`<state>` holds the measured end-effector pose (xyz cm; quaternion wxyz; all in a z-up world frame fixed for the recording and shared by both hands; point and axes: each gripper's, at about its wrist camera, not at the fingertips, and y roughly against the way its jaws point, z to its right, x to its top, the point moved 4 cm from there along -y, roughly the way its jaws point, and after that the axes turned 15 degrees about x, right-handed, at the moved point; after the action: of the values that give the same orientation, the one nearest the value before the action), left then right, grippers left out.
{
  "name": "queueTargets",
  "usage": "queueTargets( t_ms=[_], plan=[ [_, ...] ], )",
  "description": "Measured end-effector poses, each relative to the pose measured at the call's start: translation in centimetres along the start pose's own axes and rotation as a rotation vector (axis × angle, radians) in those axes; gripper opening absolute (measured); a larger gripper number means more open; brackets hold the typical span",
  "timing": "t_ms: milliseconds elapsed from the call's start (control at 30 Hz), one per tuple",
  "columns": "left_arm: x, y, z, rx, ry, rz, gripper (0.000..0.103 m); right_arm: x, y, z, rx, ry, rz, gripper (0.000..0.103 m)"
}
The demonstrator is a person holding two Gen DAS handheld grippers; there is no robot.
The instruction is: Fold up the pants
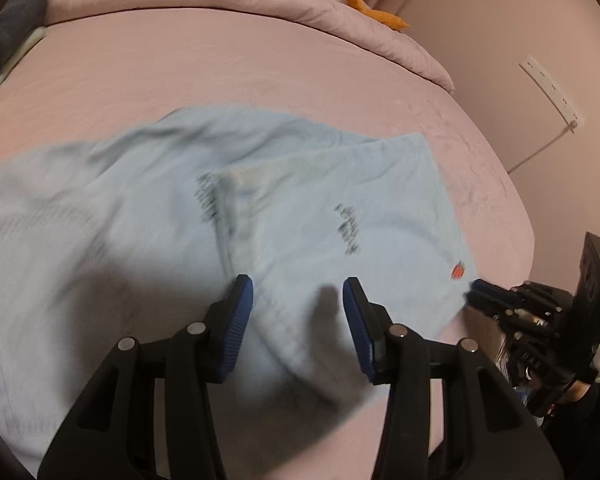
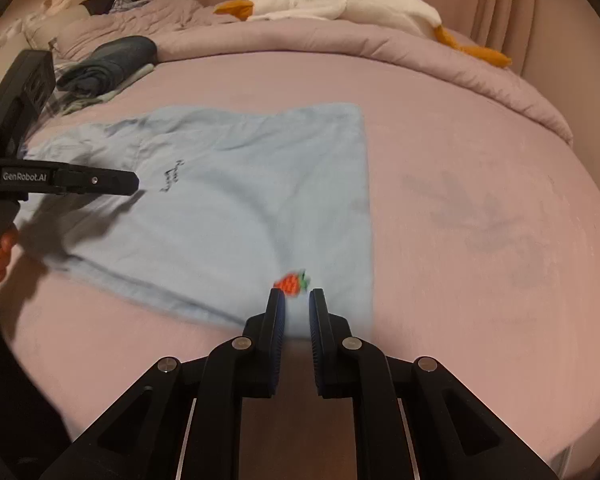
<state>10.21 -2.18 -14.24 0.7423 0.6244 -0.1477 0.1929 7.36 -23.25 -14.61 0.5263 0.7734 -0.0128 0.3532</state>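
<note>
Light blue pants (image 1: 320, 208) (image 2: 240, 200) lie partly folded on the pink bed sheet (image 1: 220, 72) (image 2: 460, 160), with black lettering and a small red strawberry patch (image 1: 458, 270) (image 2: 292, 282) near one corner. My left gripper (image 1: 298, 292) (image 2: 134, 184) hovers over the pants' near edge. Its jaws stand apart, and the cloth lies below them, untouched by the pads. My right gripper (image 2: 298, 304) (image 1: 474, 285) is nearly closed on the corner by the strawberry, with blue cloth between its pads. Much of the cloth is blurred.
A bunched pink quilt (image 2: 340, 48) and a white plush goose (image 2: 340, 4) lie at the far end of the bed. Dark folded clothes (image 2: 112, 60) sit at the far left. A power strip (image 1: 552, 92) hangs on the wall past the bed's right edge.
</note>
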Motion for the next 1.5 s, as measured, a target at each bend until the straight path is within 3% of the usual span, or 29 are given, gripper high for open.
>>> queueTargets(
  t_ms=[67, 267, 433, 700, 933, 1500],
  plan=[
    [-1.3, 0.8, -1.3, 0.004, 0.025, 0.006, 0.053, -0.2, 0.6, -0.2, -0.011, -0.004, -0.043, 0.011],
    [-4.4, 5.0, -4.0, 0.077, 0.087, 0.079, 0.057, 1.3, 2.0, -2.6, 0.085, 0.001, 0.057, 0.016],
    [-6.6, 7.8, -7.3, 0.155, 0.182, 0.104, 0.061, 3.8, 0.5, -6.0, 0.175, 0.044, 0.102, 0.025],
    [-10.4, 10.1, -11.9, 0.192, 0.318, 0.099, 0.068, 5.1, -2.0, -10.8, 0.259, 0.051, 0.095, 0.026],
    [-10.4, 8.7, -13.5, 0.177, 0.408, 0.071, 0.068, 5.2, -1.9, -11.3, 0.258, 0.052, 0.093, 0.026],
    [-8.0, 7.2, -15.0, 0.144, 0.475, 0.135, 0.068, 5.4, -2.9, -10.8, 0.237, 0.027, 0.064, 0.026]
  ],
)
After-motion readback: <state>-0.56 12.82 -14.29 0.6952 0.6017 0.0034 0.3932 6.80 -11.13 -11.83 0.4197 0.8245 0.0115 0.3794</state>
